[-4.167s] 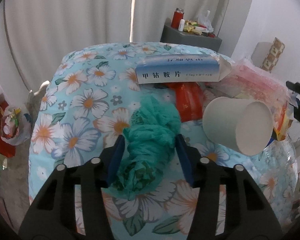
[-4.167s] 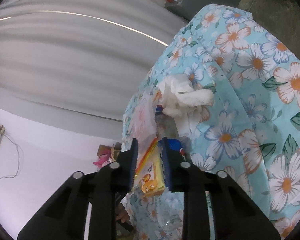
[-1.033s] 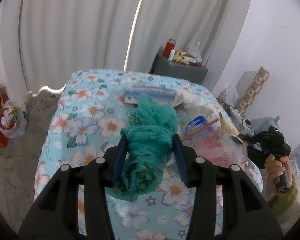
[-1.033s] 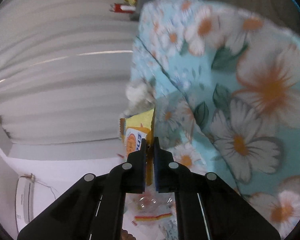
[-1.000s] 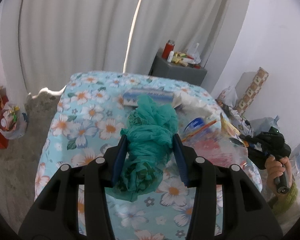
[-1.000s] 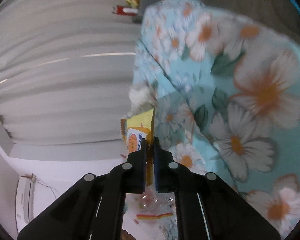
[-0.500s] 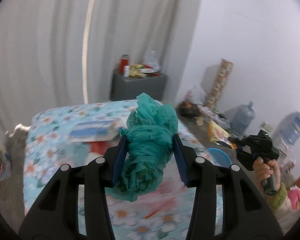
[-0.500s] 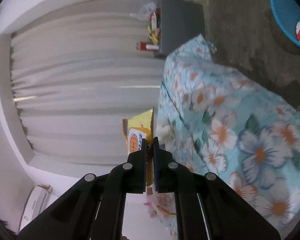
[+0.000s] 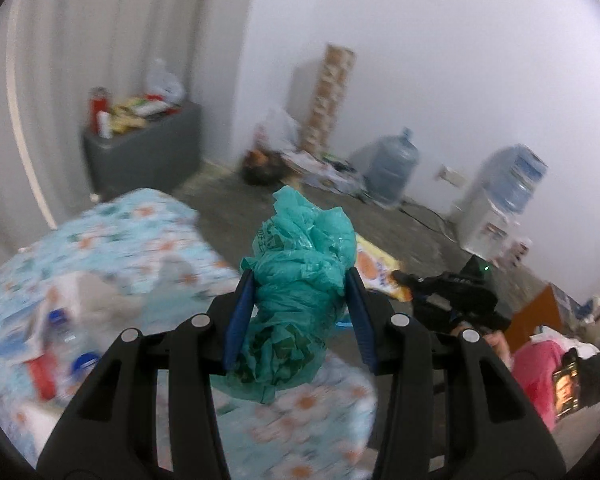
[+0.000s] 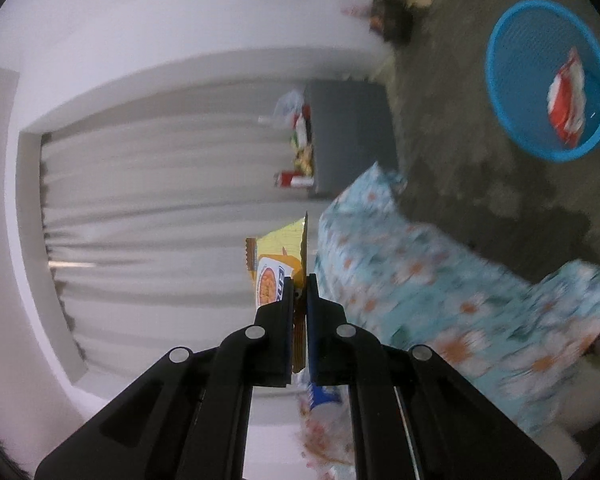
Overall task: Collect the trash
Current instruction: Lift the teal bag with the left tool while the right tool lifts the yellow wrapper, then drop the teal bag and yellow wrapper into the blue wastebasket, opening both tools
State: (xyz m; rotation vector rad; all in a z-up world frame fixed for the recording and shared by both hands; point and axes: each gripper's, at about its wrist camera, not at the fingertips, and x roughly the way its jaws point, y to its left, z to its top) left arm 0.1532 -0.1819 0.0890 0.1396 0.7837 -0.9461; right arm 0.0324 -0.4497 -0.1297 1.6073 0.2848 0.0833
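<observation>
The left gripper (image 9: 300,300) is holding a crumpled green bag (image 9: 296,300), its blue fingers (image 9: 240,316) pressing in from both sides with a wide gap filled by the bunched plastic. It is hanging over the corner of the floral-covered desk (image 9: 140,232), where the cloth edge is dropping away to bare grey floor (image 9: 400,224). That floor is lying open between the desk and the far wall, with water jugs (image 9: 392,164) and a dispenser (image 9: 496,200) lining the wall. On the desk at the left, blurred bottles (image 9: 72,344) and wrappers are lying.

The right gripper (image 10: 299,292) is pinching a yellow snack packet (image 10: 278,264), fingers (image 10: 286,320) nearly together with only the thin foil between them. In the left view that gripper (image 9: 452,300) is hanging beyond the desk's corner, the packet (image 9: 376,272) sticking out over the floor.

A blue basket (image 10: 504,92) is standing on the floor well apart from the desk, with one red-and-white wrapper (image 10: 566,108) lying inside it. The floor around the basket is showing bare. A grey cabinet (image 10: 352,136) is standing by the curtain (image 10: 160,200), with a clutter of small items along its top edge.
</observation>
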